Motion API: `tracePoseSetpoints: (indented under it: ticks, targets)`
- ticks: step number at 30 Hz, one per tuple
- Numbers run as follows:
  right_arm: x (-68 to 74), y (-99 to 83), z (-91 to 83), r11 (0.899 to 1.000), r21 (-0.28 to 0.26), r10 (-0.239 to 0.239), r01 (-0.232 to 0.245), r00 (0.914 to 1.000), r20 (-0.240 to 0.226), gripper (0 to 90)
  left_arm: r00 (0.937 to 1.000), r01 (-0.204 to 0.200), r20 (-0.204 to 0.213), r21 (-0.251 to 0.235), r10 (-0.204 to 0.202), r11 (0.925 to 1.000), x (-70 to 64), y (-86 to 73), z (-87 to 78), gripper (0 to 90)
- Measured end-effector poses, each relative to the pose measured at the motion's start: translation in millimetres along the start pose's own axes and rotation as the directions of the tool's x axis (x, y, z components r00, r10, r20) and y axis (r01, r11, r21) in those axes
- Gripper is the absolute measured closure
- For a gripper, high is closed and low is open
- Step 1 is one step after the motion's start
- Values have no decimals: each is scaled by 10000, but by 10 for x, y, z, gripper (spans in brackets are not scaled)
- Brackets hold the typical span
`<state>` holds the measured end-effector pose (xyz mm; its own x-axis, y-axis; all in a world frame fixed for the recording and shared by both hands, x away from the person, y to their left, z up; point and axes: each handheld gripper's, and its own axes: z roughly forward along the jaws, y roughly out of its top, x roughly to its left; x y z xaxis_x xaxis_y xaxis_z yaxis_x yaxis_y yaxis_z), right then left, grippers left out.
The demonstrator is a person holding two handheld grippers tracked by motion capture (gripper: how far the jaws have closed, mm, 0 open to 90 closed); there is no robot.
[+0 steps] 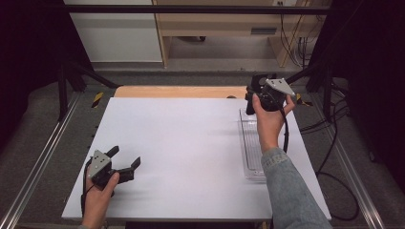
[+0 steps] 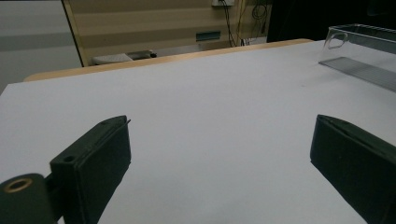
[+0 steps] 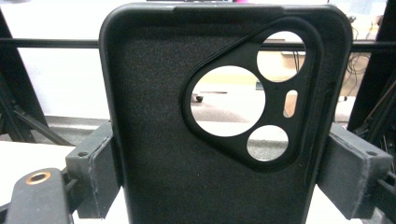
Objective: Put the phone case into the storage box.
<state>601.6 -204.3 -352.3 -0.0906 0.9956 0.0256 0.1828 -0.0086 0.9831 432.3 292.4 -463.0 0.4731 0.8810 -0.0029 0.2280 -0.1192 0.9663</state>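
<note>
Inside my right gripper [image 3: 224, 161] a black phone case [image 3: 163, 140] stands upright, its triangular camera cut-out at the upper right; both jaws press on its side edges. From the high view, this gripper [image 1: 253, 95] is held up with the case [image 1: 249, 104] over the far end of a clear plastic tray [image 1: 242, 143]. My left gripper [image 1: 127, 155] rests low over the white table [image 1: 191, 143] at the near left, open, with nothing between its jaws. The left gripper [image 2: 219, 123] looks across bare tabletop toward the tray [image 2: 359, 46].
A wooden strip [image 1: 181, 91] borders the table's far edge. Dark metal frame bars [image 1: 67, 86] and cables [image 1: 334, 143] flank the table. A cabinet [image 1: 215, 28] stands beyond it on the floor.
</note>
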Motion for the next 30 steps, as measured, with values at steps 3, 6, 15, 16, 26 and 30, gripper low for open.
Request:
tracePoseSetpoints:
  ticks: [3, 6, 15, 16, 26, 30]
  targets:
    - [-50, -27, 25, 9999, 64, 102, -102, 9999, 113, 138, 10000, 16, -6, 2, -16, 10000, 3, 0, -1, 52]
    - [-100, -42, 43, 9996, 75, 257, -259, 9994, 235, 138, 10000, 62, -3, 28, -62, 10000, 3, -2, 1, 52]
    - [-113, -90, 79, 9994, 202, 273, -277, 9994, 214, 138, 10000, 42, -8, 11, -42, 10000, 3, 0, -1, 51]
    - [-111, -95, 84, 9994, 184, 272, -276, 9994, 225, 138, 10000, 43, -5, 9, -43, 10000, 4, 1, -2, 52]
    - [-110, -162, 113, 9994, 279, 212, -214, 9998, 67, 137, 10000, 52, 54, -15, -52, 10000, 1, 3, 1, 52]
    - [-115, -237, 151, 9986, 415, 319, -318, 9995, -22, 136, 10000, 21, 57, 20, -21, 10000, 4, 2, 1, 52]
